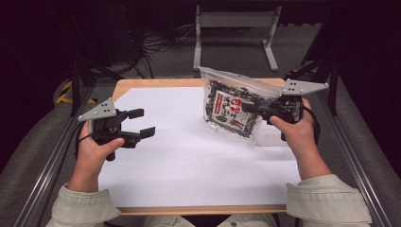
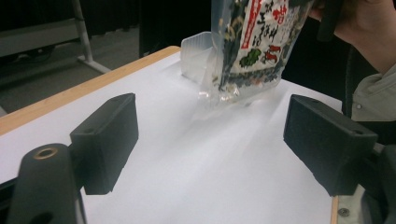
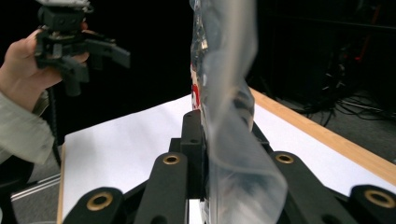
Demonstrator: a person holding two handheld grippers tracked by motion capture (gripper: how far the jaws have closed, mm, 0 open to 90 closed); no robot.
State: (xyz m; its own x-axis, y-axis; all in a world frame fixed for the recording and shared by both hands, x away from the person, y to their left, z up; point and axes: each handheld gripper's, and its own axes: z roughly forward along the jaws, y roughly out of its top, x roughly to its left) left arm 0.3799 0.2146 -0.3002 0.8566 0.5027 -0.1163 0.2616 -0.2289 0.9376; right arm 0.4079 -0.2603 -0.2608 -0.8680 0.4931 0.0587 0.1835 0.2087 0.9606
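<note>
We see a clear plastic pouch (image 1: 231, 106) of dark dried flakes with a red-and-white printed label, held upright above the right half of the tabletop (image 1: 189, 161). Its long axis runs roughly vertical, sealed top edge uppermost, and its labelled face is turned toward the person. In the left gripper view the lower end of the pouch (image 2: 252, 46) appears to hang just above the surface; we cannot tell whether it touches.

The right tongs (image 1: 248, 109) are closed on the right edge of the pouch. In the right gripper view the pouch (image 3: 224, 116) passes edge-on between the two black jaws, which press against it from either side. The right hand (image 1: 295, 127) grips the handle.

The left tongs (image 1: 142, 123) are held over the left side of the tabletop, well apart from the pouch, jaws spread wide and holding nothing. The left hand (image 1: 94, 151) holds them.

The tabletop is a wooden board covered by a white sheet, with bare wood showing along its near and far edges. Beyond it we see grey floor (image 1: 165, 61), a grey metal stand (image 1: 236, 33) and loose cables against a dark room.

A translucent plastic container (image 2: 198, 60) stands on the tabletop just behind the pouch. Its contents cannot be made out.
</note>
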